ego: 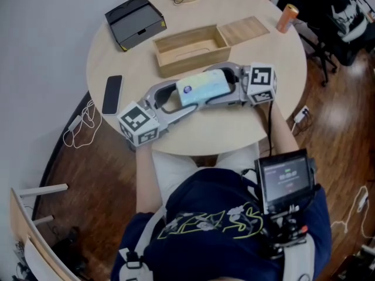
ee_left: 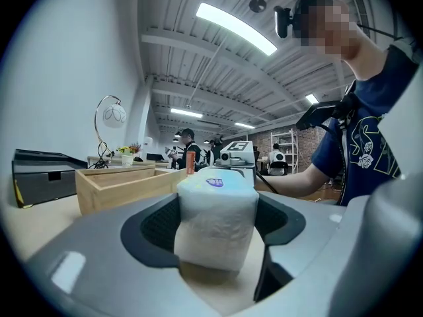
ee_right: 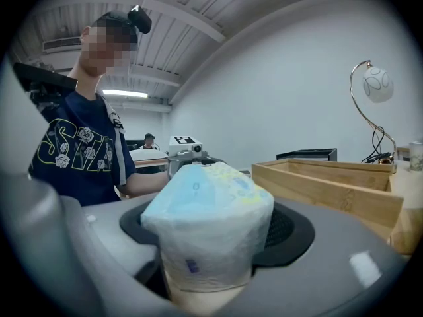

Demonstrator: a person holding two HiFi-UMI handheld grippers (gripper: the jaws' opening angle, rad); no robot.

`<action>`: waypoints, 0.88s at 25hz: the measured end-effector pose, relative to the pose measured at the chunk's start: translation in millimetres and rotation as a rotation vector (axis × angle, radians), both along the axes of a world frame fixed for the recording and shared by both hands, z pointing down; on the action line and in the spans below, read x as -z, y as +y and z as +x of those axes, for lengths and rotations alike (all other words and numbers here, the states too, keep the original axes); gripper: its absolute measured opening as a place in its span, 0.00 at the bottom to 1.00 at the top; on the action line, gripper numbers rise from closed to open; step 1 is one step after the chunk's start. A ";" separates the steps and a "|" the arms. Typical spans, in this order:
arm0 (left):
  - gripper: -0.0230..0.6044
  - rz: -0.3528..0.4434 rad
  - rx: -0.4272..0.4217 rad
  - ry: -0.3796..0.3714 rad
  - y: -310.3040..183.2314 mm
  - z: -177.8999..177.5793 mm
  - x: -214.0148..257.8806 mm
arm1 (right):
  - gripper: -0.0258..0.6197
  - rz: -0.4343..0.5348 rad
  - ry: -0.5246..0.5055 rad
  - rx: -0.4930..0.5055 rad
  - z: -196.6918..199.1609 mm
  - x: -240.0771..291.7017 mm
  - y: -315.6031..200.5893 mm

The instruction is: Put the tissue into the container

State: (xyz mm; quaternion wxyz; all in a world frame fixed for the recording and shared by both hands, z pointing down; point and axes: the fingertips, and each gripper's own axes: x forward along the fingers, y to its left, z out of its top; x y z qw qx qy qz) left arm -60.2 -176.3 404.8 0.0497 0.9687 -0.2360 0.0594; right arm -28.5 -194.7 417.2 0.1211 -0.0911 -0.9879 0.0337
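head view: you hold a block-shaped tissue pack [ego: 203,86] in soft, crinkled plastic wrap, pale blue on top and white at the sides, low over the round pale wood table [ego: 234,127]. your left gripper [ego: 180,97] takes its left end and your right gripper [ego: 227,86] its right end. left gripper view: the dark ribbed pads press both white sides, with the jaws part-way apart and clamped on the pack. right gripper view: same finding, with the jaws closed to the pack's width on the wrapper. the open rectangular container [ego: 193,62], of plain light wood, stands just beside the pack on its far side. a flat wooden lid [ego: 243,31] lies at its right end.
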 end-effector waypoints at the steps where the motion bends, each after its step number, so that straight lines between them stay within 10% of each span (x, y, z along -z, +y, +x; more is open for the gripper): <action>1: 0.58 -0.001 0.000 0.003 0.5 0.1 0.5 | 0.62 -0.001 0.000 0.000 0.3 0.3 0.7; 11: 0.57 0.024 -0.021 0.075 6.7 -15.1 17.2 | 0.61 0.002 -0.012 -0.009 -15.2 18.9 8.2; 22: 0.57 0.131 0.019 -0.033 -45.6 -46.3 118.7 | 0.62 0.121 -0.062 0.030 -49.2 122.3 -43.9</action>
